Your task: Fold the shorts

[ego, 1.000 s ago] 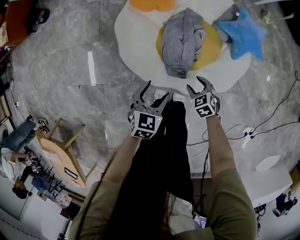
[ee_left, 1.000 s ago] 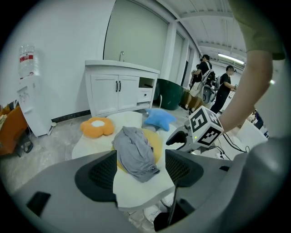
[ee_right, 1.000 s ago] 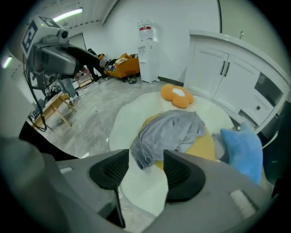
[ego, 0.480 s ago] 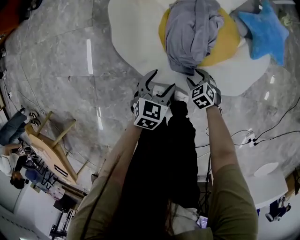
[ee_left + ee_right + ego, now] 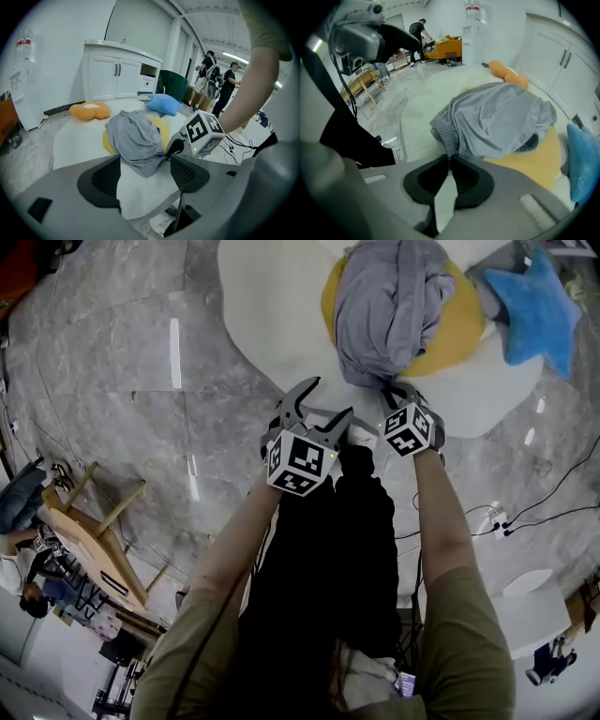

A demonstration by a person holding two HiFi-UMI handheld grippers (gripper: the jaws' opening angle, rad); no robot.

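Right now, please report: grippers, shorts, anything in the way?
Right gripper: jaws just closing, pinching the shorts at the ribbed edge. Left gripper: jaws apart, empty. The shorts lie crumpled on yellow cushion. Blue star cushion beside, not touching them.

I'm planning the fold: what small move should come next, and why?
Probably bring the left gripper onto the near edge of the grey shorts and close it. Its jaws stand apart, empty, while the right gripper has just been closing and pinches the ribbed waistband, so the crumpled shorts are held at one spot only.
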